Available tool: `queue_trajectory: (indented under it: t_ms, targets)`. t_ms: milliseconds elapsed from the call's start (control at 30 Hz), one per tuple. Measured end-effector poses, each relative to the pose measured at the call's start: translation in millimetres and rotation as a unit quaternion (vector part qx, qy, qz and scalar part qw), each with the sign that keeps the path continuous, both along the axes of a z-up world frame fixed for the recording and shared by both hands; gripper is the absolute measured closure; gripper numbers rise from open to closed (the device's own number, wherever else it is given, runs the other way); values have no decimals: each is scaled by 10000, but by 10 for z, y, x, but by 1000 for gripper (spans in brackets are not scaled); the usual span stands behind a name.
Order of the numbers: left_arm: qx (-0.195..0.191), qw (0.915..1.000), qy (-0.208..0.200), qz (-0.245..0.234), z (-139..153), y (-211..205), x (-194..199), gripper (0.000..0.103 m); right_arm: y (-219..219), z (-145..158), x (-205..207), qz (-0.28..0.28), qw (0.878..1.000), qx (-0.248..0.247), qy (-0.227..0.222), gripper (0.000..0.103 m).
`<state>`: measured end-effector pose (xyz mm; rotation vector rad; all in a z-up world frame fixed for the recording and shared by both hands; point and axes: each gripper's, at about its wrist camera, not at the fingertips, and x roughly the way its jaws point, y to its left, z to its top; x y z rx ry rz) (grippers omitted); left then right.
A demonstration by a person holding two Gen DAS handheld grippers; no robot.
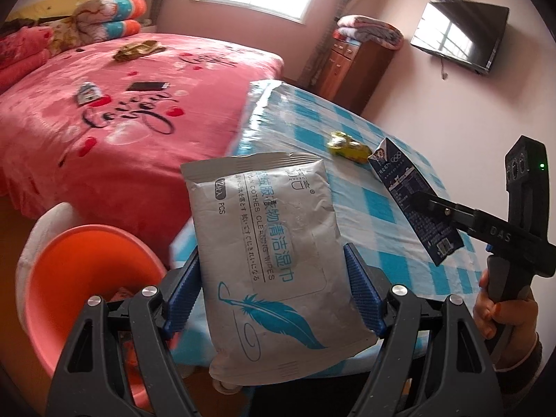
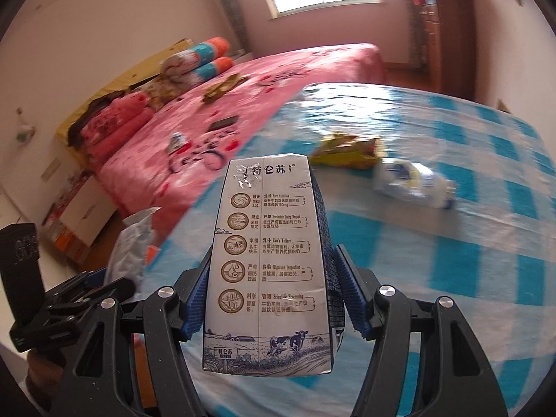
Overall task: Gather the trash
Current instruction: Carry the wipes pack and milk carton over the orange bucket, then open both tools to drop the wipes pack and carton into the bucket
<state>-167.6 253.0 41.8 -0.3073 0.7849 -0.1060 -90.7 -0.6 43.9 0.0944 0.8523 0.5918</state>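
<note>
My left gripper (image 1: 272, 278) is shut on a grey wet-wipes pack (image 1: 267, 243) and holds it above the table's near-left edge, beside an orange bin (image 1: 80, 278) at lower left. My right gripper (image 2: 269, 288) is shut on a milk carton (image 2: 267, 271) and holds it above the checked table (image 2: 469, 243). The carton (image 1: 417, 205) and right gripper also show at the right of the left wrist view. A yellow wrapper (image 1: 347, 146) lies on the table; it also shows in the right wrist view (image 2: 344, 151). A white plastic bottle (image 2: 413, 182) lies near it.
A pink bed (image 1: 121, 104) stands behind the table with a phone (image 1: 147, 86), a small pack (image 1: 87, 93) and a crumpled gold wrapper (image 1: 137, 48) on it. A wooden cabinet (image 1: 351, 66) stands at the far wall. A TV (image 1: 458, 34) hangs on the right wall.
</note>
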Motion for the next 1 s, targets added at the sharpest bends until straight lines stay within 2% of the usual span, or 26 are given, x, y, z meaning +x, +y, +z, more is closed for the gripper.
queue_trajectory:
  t_ms: [233, 500, 833, 867, 900, 967, 1000]
  targets:
    - [99, 9979, 151, 616, -84, 491, -239, 25, 709, 57, -98, 913, 9957, 63, 149, 38]
    - [149, 9887, 505, 1406, -330, 1080, -485, 25, 1587, 34, -294, 1909, 9813, -86, 235, 37]
    - [183, 9780, 954, 1844, -685, 1454, -625, 25, 2460, -219, -495, 2721, 9605, -452, 362, 37]
    - [218, 9763, 1013, 1902, -716, 1466, -622, 25, 2515, -259, -486, 2719, 9602, -491, 402, 34]
    - [312, 9725, 1120, 2019, -767, 1501, -623, 25, 2549, -296, -469, 2734, 9595, -470, 490, 27]
    - [440, 9680, 1232, 2141, -813, 1548, -640, 23, 2525, -328, -426, 2688, 9606, -354, 612, 17]
    - [466, 9662, 1277, 2191, -832, 1577, -644, 23, 2488, -336, -411, 2654, 9615, -331, 631, 15]
